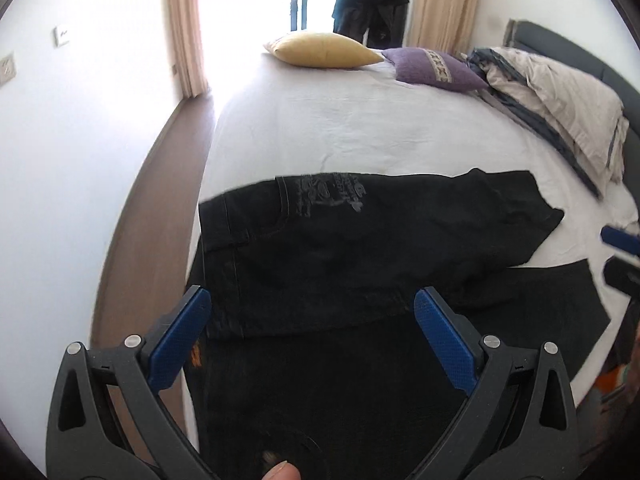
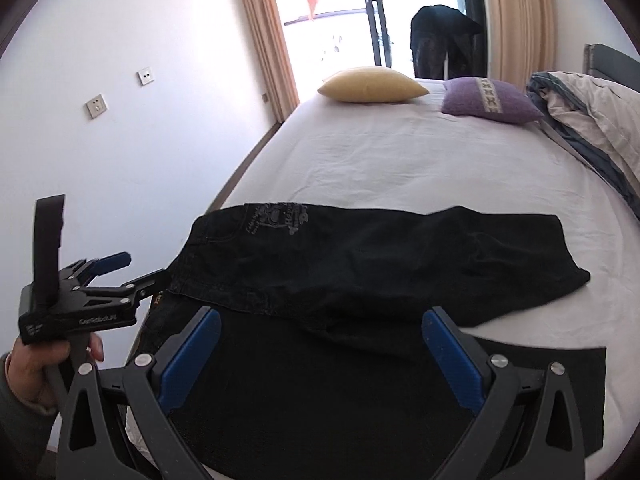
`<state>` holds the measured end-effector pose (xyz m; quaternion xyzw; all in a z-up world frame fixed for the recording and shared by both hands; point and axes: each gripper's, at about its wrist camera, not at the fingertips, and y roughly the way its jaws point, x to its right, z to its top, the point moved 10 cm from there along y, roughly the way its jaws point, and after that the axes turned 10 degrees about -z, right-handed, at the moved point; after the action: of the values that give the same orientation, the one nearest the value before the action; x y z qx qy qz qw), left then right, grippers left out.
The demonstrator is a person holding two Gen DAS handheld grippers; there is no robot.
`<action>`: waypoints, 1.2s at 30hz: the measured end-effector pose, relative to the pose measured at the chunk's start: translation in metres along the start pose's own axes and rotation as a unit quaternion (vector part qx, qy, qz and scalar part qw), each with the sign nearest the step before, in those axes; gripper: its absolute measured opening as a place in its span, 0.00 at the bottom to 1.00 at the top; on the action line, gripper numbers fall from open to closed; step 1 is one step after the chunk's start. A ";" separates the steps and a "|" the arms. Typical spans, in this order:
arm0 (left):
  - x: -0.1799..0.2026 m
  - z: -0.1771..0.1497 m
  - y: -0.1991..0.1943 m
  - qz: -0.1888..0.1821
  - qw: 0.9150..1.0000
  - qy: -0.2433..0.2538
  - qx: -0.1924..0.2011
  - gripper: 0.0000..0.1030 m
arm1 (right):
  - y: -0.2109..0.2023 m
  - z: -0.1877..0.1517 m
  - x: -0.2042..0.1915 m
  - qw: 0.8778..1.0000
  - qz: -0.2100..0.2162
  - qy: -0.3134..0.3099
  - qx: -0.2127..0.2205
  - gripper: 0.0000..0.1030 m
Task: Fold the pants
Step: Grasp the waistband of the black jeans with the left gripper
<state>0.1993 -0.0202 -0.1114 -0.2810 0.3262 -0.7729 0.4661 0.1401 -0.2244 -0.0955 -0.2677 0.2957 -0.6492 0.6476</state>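
1. Plainly, in the left wrist view, the black pants (image 1: 360, 240) lay on the white bed (image 1: 340, 128) just ahead of the left gripper (image 1: 312, 312), whose jaws stood apart and empty; the long axis ran left to right, waistband at the left.
2. In the right wrist view, the right gripper (image 2: 320, 332) hung wide apart over the near leg, the hems pointing right; the left gripper sat nearer the waistband (image 2: 188, 268).
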 end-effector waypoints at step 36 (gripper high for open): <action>-0.059 0.074 0.232 -0.086 0.952 0.193 -0.224 0.09 | 0.180 0.073 0.014 0.961 0.125 -0.239 -0.055 0.59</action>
<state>0.4026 -0.0669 -0.2500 -0.2503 0.5490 -0.7568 0.2514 0.3160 -0.2382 -0.1781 -0.4116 0.1986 -0.4627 0.7596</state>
